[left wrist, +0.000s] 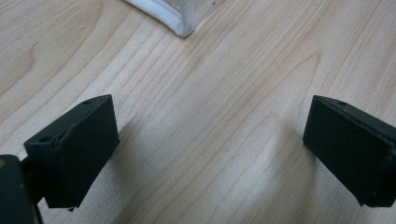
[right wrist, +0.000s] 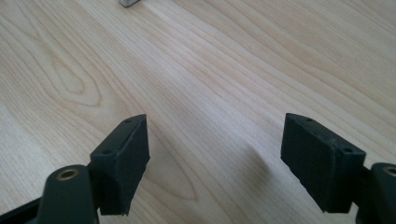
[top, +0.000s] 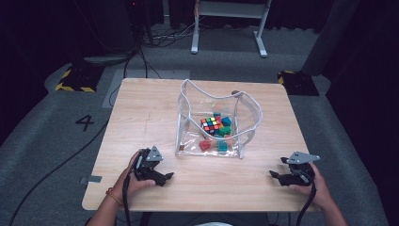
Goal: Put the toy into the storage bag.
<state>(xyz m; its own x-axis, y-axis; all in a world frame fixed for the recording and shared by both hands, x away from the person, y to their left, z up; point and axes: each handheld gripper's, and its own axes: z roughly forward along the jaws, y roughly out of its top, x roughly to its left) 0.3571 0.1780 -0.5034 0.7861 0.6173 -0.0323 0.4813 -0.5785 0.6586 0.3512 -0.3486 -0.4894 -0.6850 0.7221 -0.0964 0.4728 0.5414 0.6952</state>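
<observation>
A clear plastic bag with white trim (top: 216,117) stands open in the middle of the wooden table (top: 141,113). Inside lie a multicoloured puzzle cube (top: 211,125) and several small coloured blocks, among them a red one (top: 205,144) and a teal one (top: 222,146). My left gripper (top: 165,177) rests low at the front left, jaws open, nothing between them; its own view has the gripper (left wrist: 210,140) over bare wood with the bag's white corner (left wrist: 180,25) ahead. My right gripper (top: 276,176) sits at the front right, open and empty, seen as the gripper (right wrist: 215,154) above wood.
A white desk frame (top: 230,23) stands on the grey floor beyond the table. Yellow-black striped floor blocks (top: 75,80) lie at the far left and far right. Cables run across the floor at the back left. Bare wood lies between the two hands.
</observation>
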